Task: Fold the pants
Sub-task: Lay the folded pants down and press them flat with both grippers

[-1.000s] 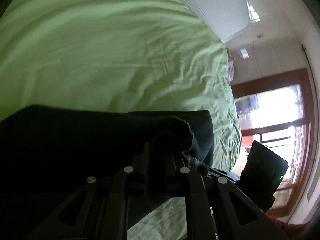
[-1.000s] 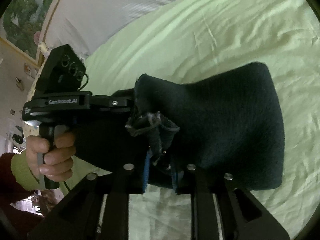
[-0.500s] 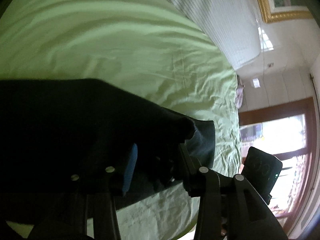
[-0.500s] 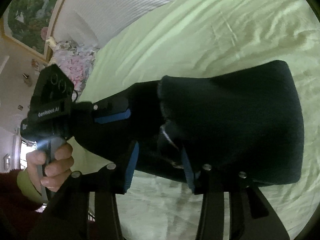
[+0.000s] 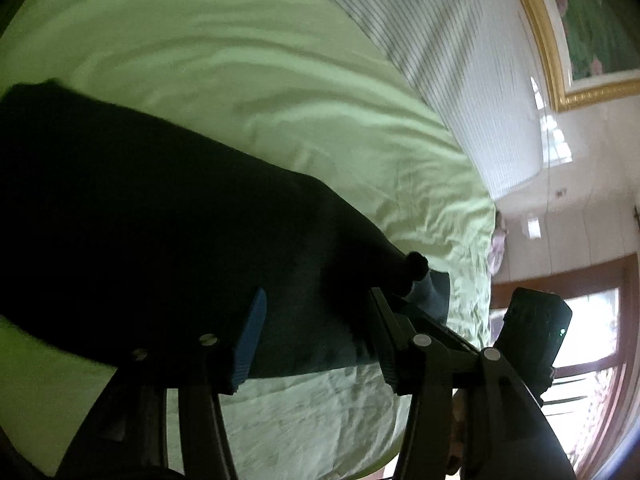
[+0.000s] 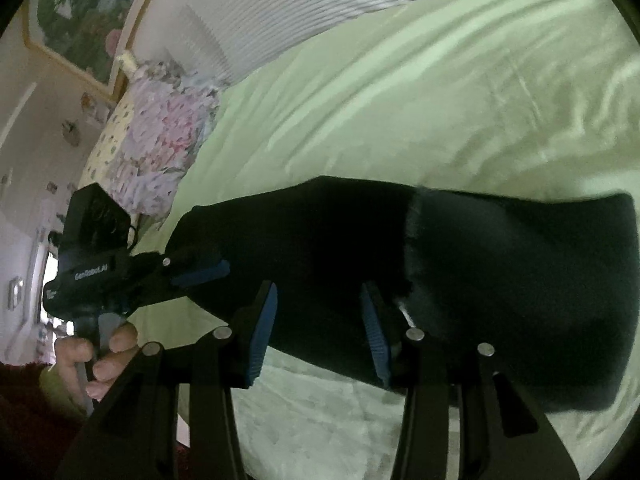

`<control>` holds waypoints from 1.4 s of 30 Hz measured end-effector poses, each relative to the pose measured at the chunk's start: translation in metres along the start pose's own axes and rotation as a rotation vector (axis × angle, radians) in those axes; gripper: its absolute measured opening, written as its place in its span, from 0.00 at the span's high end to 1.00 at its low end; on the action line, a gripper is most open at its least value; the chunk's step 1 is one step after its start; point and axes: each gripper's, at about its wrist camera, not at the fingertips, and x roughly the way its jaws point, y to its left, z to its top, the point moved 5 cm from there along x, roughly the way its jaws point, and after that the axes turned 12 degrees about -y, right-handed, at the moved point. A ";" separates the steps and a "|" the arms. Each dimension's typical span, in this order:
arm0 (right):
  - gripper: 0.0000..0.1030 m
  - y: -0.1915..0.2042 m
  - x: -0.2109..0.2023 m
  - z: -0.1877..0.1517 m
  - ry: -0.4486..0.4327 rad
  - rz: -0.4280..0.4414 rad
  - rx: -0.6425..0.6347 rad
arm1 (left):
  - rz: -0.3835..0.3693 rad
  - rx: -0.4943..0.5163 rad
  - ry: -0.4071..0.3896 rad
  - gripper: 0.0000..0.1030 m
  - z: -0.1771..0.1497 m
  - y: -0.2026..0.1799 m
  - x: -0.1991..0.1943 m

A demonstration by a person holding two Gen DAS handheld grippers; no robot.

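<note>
The dark folded pants (image 5: pixel 160 232) lie flat on the light green bed sheet (image 5: pixel 240 64); they also show in the right wrist view (image 6: pixel 500 280). My left gripper (image 5: pixel 316 320) is open, its blue-padded fingers spread over the near edge of the pants. My right gripper (image 6: pixel 320 312) is open too, fingers spread over the pants' near edge. The left gripper (image 6: pixel 192 276) shows in the right wrist view, held by a hand, at the pants' left end.
The green sheet (image 6: pixel 400 100) covers the bed. A striped white pillow or headboard (image 5: pixel 460 80) lies beyond. A floral pillow (image 6: pixel 160 140) lies at the left. A framed picture (image 5: pixel 580 40) hangs on the wall. The bed's near edge runs below the grippers.
Both grippers were shut on the pants' edge a second ago; they have opened and let go. The pants now lie flat on the sheet and the grippers have drawn back slightly.
</note>
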 end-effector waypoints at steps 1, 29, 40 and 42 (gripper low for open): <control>0.56 0.003 0.003 0.002 0.005 0.005 -0.012 | 0.005 -0.008 -0.010 0.50 0.000 0.004 -0.004; 0.38 0.137 0.159 0.049 0.248 0.199 -0.457 | 0.174 -0.410 -0.220 0.25 -0.012 0.142 -0.108; 0.38 0.169 0.223 0.045 0.474 0.327 -0.590 | 0.178 -0.485 -0.211 0.25 -0.013 0.164 -0.087; 0.38 0.171 0.230 0.041 0.502 0.332 -0.606 | 0.179 -0.489 -0.208 0.24 -0.014 0.167 -0.084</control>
